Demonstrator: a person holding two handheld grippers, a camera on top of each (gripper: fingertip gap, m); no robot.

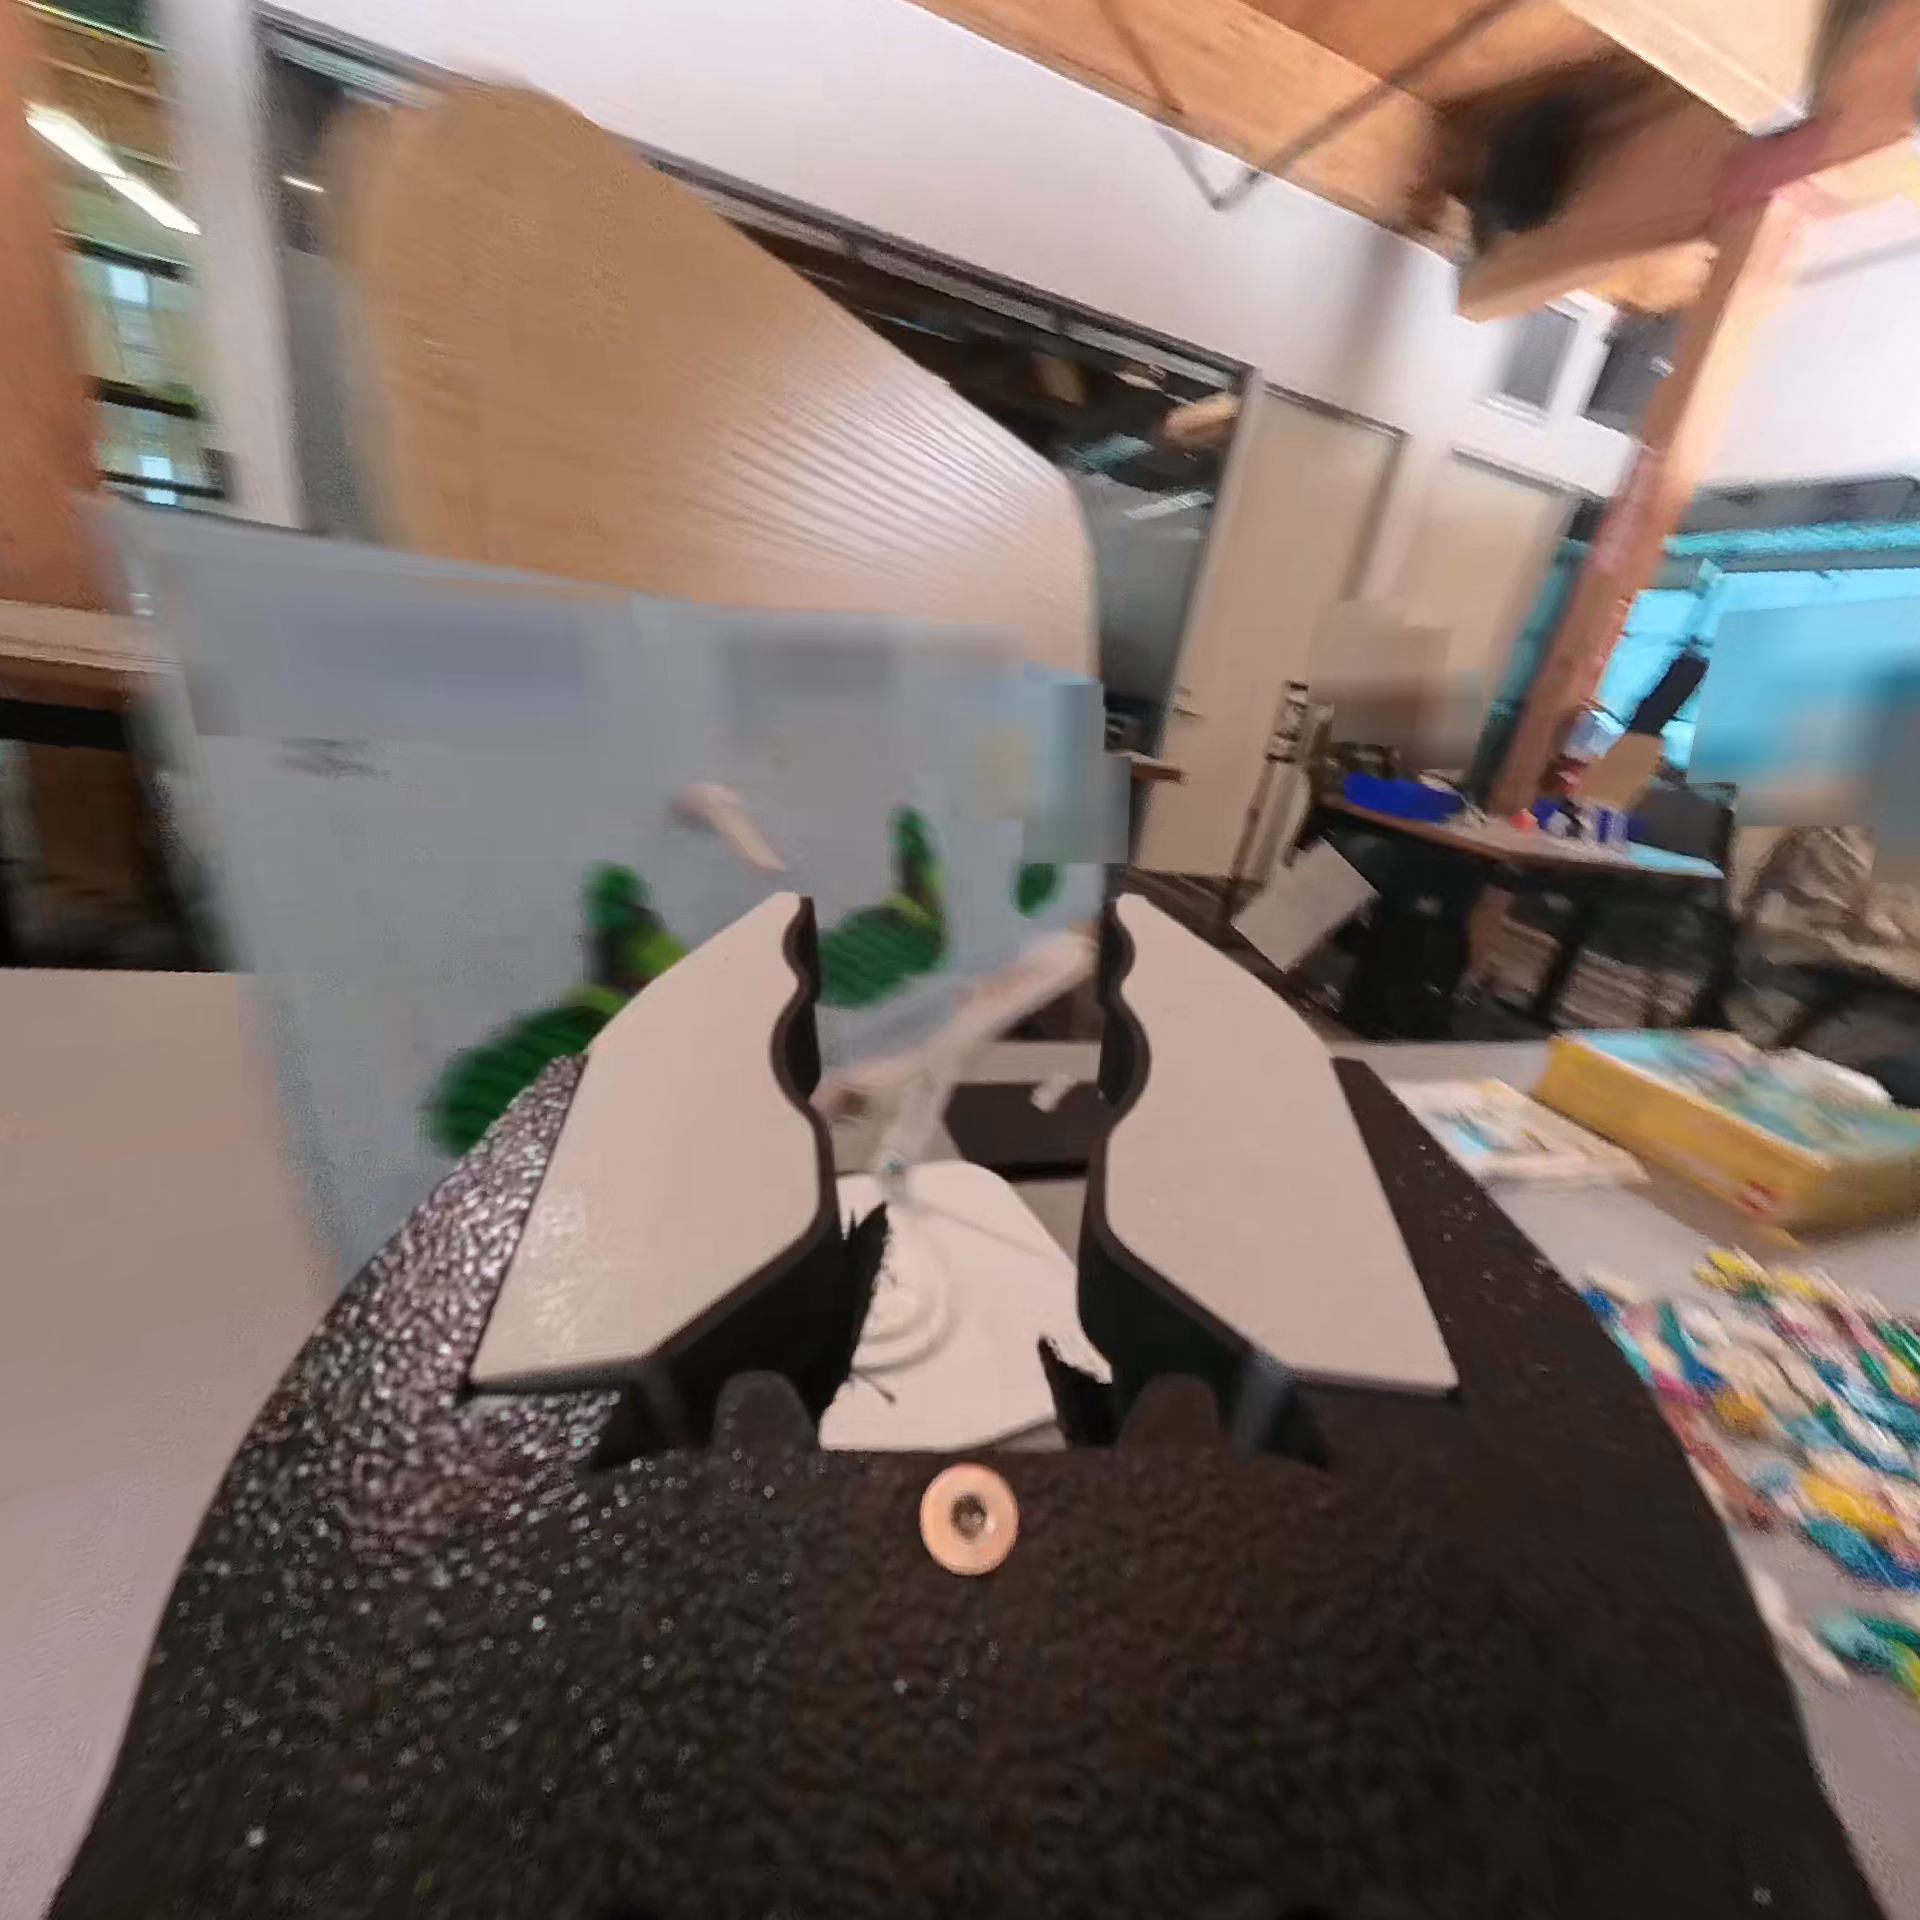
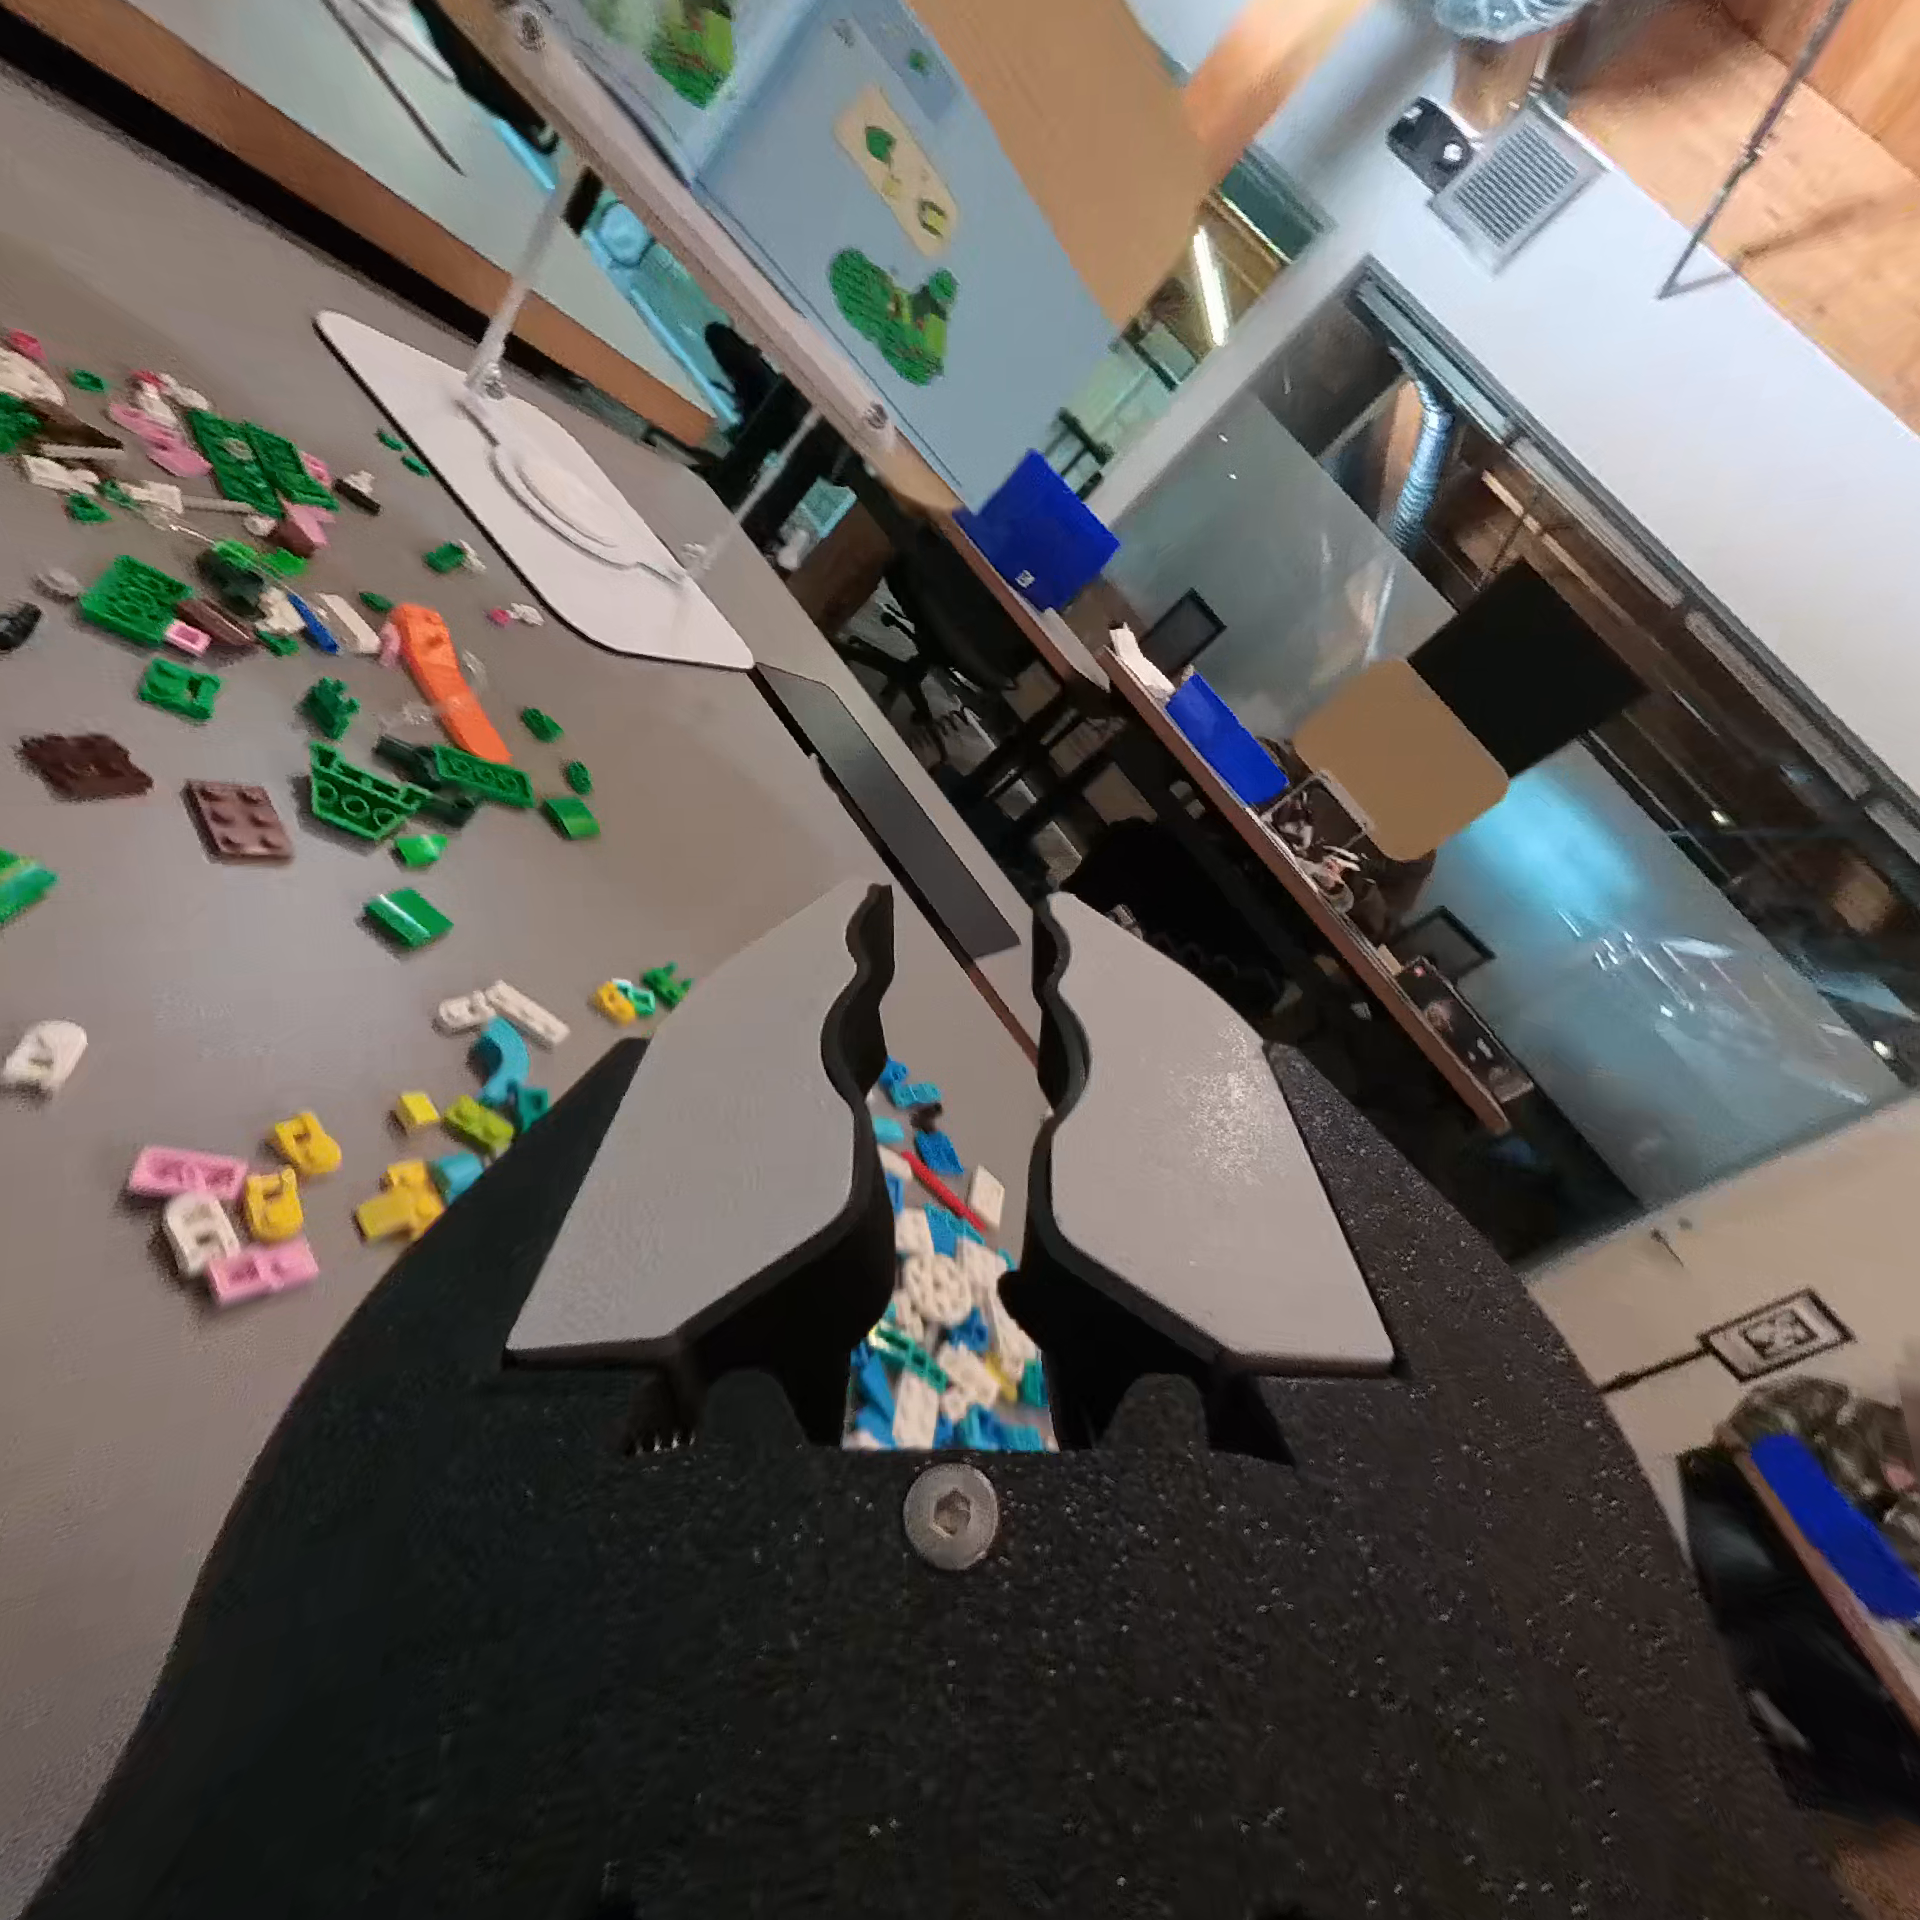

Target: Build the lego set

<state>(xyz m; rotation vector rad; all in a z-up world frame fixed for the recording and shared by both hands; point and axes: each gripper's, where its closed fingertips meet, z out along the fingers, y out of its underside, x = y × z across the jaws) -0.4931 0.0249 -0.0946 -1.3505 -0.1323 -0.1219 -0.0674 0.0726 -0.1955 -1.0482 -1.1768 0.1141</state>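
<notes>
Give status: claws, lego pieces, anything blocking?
Left claw open, empty, facing the instruction sheet on its white stand. Right claw open, empty, above loose blue-white pieces. Green pieces scattered on the table; nothing assembled, nothing blocking.

The surface (image 2: pixel 260 997) was plain grey, strewn with bright green plates (image 2: pixel 135 597), brown plates (image 2: pixel 237 821), an orange piece (image 2: pixel 447 681), and yellow (image 2: pixel 301 1143), pink (image 2: pixel 187 1172), white (image 2: pixel 42 1055) and turquoise bricks (image 2: pixel 499 1055). Each tool (image 1: pixel 956 935) (image 2: pixel 961 920) had pale grey fingers (image 1: pixel 686 1164) edged black on a speckled black body, and the box (image 1: pixel 1725 1132) was yellow with a blue picture. The stand base (image 2: pixel 582 520) was white, the page (image 2: pixel 831 156) above it light blue with green shapes.
</notes>
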